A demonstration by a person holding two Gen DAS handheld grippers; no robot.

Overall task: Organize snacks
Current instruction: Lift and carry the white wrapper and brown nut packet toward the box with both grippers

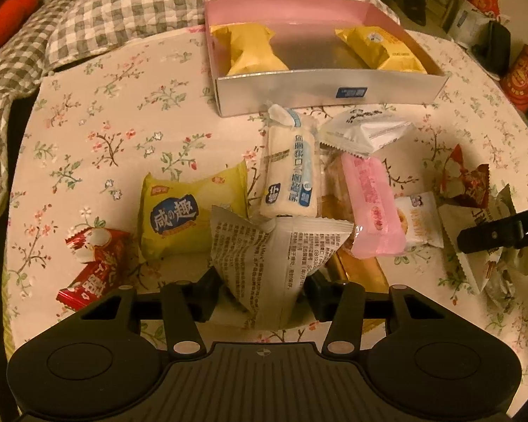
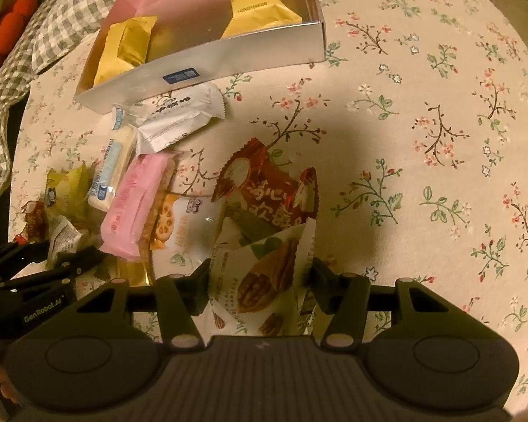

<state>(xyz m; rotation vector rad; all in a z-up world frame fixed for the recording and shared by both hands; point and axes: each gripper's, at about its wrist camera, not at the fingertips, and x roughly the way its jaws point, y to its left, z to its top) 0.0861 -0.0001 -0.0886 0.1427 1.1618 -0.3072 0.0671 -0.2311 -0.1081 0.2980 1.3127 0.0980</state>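
snacks point(image 1: 288, 172) crowding left tongs point(image 1: 260, 288) around white packet point(image 1: 274, 260), right tongs point(image 2: 258, 286) around walnut packet point(image 2: 264, 281)

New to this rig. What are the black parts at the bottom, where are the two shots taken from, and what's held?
No robot: a person carries a two-finger tool in each hand, with a fisheye camera looking along the fingers. In the left wrist view the left tool straddles a white printed packet. In the right wrist view the right tool straddles a nut packet. Neither is clearly clamped. More snacks lie loose on the floral tablecloth, and a pink box holds two yellow packets.
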